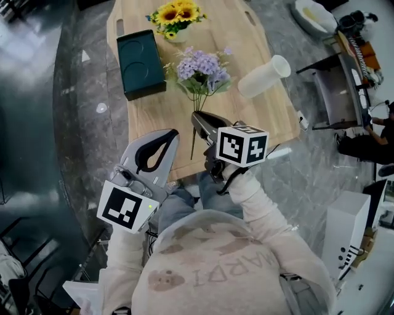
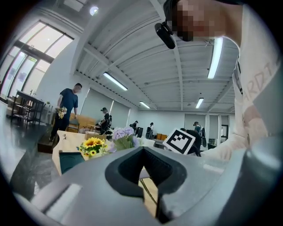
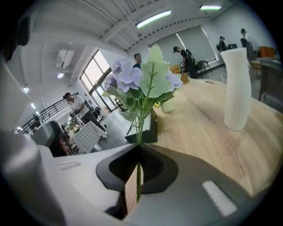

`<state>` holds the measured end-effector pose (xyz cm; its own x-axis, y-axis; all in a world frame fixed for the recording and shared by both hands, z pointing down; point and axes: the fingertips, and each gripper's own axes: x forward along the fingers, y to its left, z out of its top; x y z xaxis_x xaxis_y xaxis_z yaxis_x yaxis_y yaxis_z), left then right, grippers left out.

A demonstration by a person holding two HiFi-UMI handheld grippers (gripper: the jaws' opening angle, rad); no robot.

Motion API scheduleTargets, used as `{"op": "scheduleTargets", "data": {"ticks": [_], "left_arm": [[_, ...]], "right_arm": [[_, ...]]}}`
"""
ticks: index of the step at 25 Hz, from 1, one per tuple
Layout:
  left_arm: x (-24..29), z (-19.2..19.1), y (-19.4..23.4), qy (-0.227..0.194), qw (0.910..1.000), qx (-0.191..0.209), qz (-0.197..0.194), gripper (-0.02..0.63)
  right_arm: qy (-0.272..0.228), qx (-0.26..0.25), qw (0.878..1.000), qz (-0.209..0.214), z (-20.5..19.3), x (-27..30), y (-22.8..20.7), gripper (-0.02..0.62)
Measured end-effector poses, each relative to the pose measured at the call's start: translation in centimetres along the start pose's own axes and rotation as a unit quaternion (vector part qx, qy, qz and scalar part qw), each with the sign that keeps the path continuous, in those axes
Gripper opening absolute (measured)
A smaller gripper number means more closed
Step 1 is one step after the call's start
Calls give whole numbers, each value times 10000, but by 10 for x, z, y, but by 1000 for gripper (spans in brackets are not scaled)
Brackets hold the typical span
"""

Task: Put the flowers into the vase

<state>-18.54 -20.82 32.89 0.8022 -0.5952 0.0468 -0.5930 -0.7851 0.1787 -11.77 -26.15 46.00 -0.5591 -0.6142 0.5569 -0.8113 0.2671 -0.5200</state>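
Note:
A bunch of purple flowers [image 1: 202, 69] with green stems hangs over the wooden table [image 1: 246, 43]. My right gripper [image 1: 198, 120] is shut on the lower stem, and the blooms [image 3: 140, 76] stand upright straight above its jaws [image 3: 138, 152]. A tall white vase [image 1: 263, 75] stands upright and empty on the table, to the right of the bunch; the right gripper view has this vase [image 3: 236, 88] at its right. My left gripper [image 1: 170, 136] hovers at the table's near edge, left of the right one, shut with nothing held. From the left gripper [image 2: 143, 155] the purple flowers [image 2: 123, 134] show ahead.
A dark green box [image 1: 140, 61] lies left of the purple bunch. Sunflowers [image 1: 175, 15] in a small pot stand at the table's far end. Bare wood stretches between bunch and vase. People and furniture [image 2: 68, 110] fill the room beyond the table.

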Motion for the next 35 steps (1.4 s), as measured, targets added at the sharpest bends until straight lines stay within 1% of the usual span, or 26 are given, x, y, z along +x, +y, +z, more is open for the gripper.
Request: {"op": "scheduleTargets", "data": {"ticks": [3,8,10,13,18,20,26,32,35], "left_arm": [[19,9,-17,-3,9998,77,-168,0],[41,3,-32,-77,9990,214,-393,0],[57,11,-42,-57,9986,258,-468,0],[82,15,-52,91,9980,336,-524,0],[127,28,-67,-43,9976,312,-622,0],[145,31,-72,-36,9975,307,-638,0],[197,39,-87,-13,9969,455,-637,0],[242,43,-100,33,9971,532,-551,0],[260,46,-108,40,9974,580,-427,0]], "right_arm": [[-336,-174,9993,52,26,-27,1,34],[-843,-475,9952,118,51,-49,-3,34],[-1006,-582,9931,145,70,-65,-7,34],[-1243,-745,9893,157,96,-85,-17,34],[-1593,-963,9823,219,136,-113,-37,34],[-1726,-1065,9789,258,154,-125,-46,33],[-2047,-1253,9698,426,202,-154,-73,34],[-2233,-1457,9623,541,241,-175,-102,34],[-2304,-1593,9580,617,257,-186,-118,34]]}}
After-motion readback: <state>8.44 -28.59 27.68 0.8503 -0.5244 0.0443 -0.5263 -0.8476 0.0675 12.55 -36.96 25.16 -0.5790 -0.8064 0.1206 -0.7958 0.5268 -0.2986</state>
